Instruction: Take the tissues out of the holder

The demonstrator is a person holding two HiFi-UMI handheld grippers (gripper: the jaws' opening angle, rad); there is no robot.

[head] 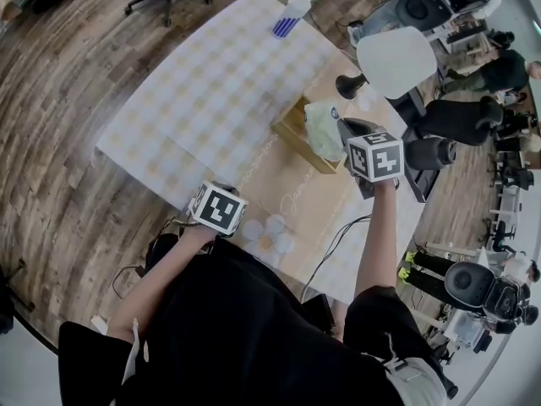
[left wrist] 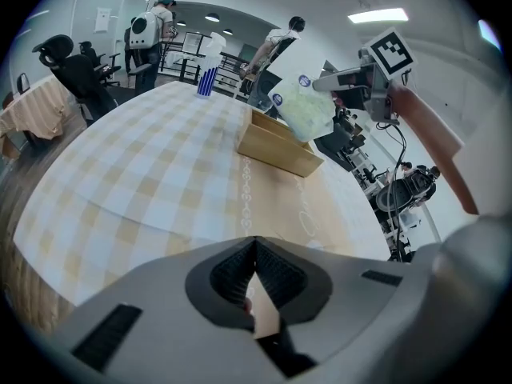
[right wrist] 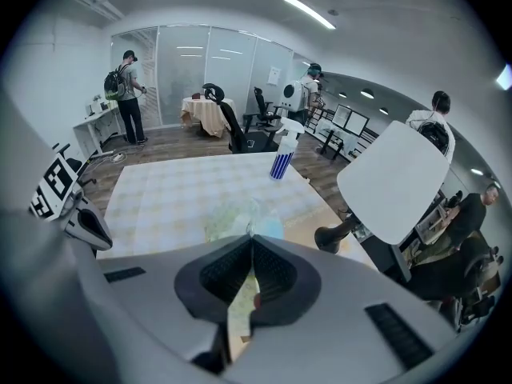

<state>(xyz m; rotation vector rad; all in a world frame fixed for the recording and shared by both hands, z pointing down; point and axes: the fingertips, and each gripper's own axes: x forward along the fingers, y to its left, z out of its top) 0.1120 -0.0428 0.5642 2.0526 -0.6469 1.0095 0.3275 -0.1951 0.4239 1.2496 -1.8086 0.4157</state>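
Pale green tissue pack (head: pixel 322 125) hung pinched in the right hand-held gripper (right wrist: pixel 250 242) over the wooden holder (head: pixel 293 135), seemingly nearly out; the left hand-held gripper (left wrist: pixel 254 250) was pressed together, empty.

Head view downward, gripper views sharing table (head: pixel 211 100)

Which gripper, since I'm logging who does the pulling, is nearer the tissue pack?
Right. The right gripper is shut on the tissue pack, just above the wooden holder. The left gripper, shut and empty, hangs close to the person, well apart from the pack.
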